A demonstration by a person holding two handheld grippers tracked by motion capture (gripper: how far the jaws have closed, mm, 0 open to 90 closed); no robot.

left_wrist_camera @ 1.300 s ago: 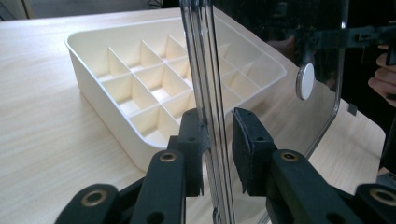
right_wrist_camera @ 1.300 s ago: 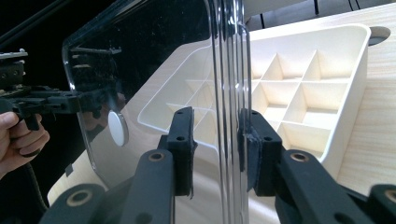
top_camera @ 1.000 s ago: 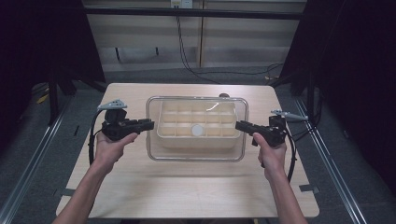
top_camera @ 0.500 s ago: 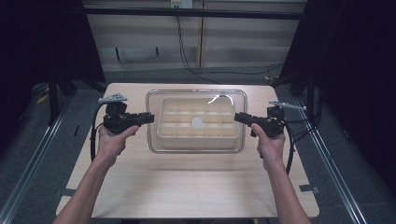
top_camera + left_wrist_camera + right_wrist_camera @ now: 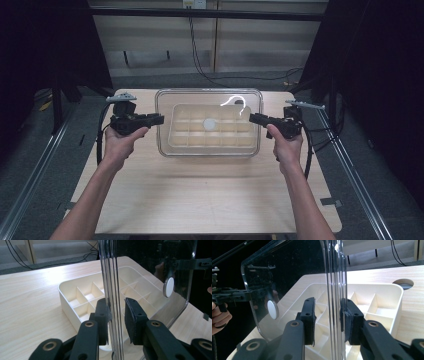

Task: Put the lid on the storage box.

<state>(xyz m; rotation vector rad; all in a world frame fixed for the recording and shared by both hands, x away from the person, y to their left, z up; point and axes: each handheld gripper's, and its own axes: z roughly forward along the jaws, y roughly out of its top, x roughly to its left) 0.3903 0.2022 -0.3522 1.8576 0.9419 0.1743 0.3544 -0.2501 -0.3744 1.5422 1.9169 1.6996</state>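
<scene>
Lid: the clear plastic lid (image 5: 209,96), white knob (image 5: 209,123) at its centre, hangs level above the cream divided tray (image 5: 209,141) on the counter (image 5: 200,200).
Left gripper (image 5: 156,119): jaws pinch the lid's left rim.
Right gripper (image 5: 256,118): jaws pinch the right rim.
Long axis: spans gripper to gripper; both ends must travel together.

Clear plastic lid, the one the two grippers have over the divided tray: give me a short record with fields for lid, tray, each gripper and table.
lid: clear plastic lid with a white round knob, lifted above the tray
tray: cream plastic tray with square compartments, resting on the table
left gripper: left gripper shut on the lid's left edge
right gripper: right gripper shut on the lid's right edge
table: light wooden table
</scene>
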